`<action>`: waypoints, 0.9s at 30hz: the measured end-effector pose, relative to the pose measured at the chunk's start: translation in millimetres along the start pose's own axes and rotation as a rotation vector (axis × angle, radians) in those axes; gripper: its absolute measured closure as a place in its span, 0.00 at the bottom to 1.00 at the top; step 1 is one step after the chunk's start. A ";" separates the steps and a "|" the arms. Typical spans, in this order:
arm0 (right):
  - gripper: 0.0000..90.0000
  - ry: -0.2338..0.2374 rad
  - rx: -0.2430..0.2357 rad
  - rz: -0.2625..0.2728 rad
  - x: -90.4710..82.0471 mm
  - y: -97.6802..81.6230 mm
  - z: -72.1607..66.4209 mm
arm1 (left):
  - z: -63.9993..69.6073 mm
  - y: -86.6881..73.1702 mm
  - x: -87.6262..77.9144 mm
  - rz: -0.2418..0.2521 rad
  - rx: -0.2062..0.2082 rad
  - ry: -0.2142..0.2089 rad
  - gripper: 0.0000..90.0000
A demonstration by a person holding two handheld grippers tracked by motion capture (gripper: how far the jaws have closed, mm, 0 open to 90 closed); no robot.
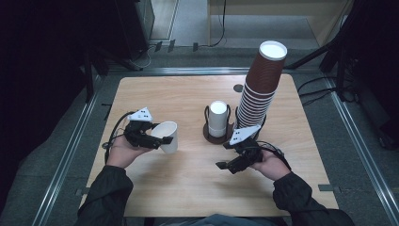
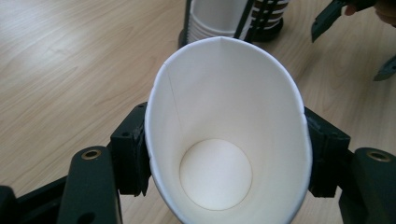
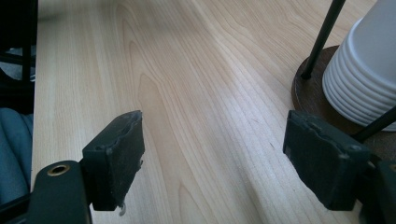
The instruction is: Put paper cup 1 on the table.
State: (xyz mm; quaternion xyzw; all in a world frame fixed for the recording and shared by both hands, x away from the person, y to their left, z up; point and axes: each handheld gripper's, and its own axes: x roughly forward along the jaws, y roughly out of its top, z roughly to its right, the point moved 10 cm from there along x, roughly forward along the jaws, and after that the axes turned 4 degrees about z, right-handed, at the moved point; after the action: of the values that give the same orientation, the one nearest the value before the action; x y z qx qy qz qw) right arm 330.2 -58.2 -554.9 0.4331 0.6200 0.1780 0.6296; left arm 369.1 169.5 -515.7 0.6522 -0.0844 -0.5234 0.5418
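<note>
The left gripper (image 1: 165, 140) clamps 1 white paper cup (image 2: 224, 135) by its sides, squeezing the rim oval, at the near left of the table (image 1: 188, 188). The right gripper (image 3: 217, 158) hovers near right with jaws wide apart and empty, beside the holder of white cups (image 1: 218, 120) and the tall brown stack (image 1: 259, 84).

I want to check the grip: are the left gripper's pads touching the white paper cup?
Touching. In the left gripper view, the left gripper has one pad on each side of the white paper cup, pressed against its wall with no gap.
</note>
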 end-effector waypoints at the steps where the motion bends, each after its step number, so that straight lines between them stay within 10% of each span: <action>1: 0.23 -0.001 0.001 -0.002 0.4 -0.4 0.2 | -3.8 -1.3 -1.6 0.000 -0.003 0.010 0.35; 27: 0.23 0.005 0.033 -0.029 3.0 -9.9 1.6 | -88.5 -33.7 -12.5 0.013 -0.180 0.209 0.32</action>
State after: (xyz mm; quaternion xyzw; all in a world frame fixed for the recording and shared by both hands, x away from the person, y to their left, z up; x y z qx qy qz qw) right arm 329.2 -62.1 -564.6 0.4340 0.6306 0.1594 0.6234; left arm 416.8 246.2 -547.1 0.6515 0.0156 -0.4543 0.6074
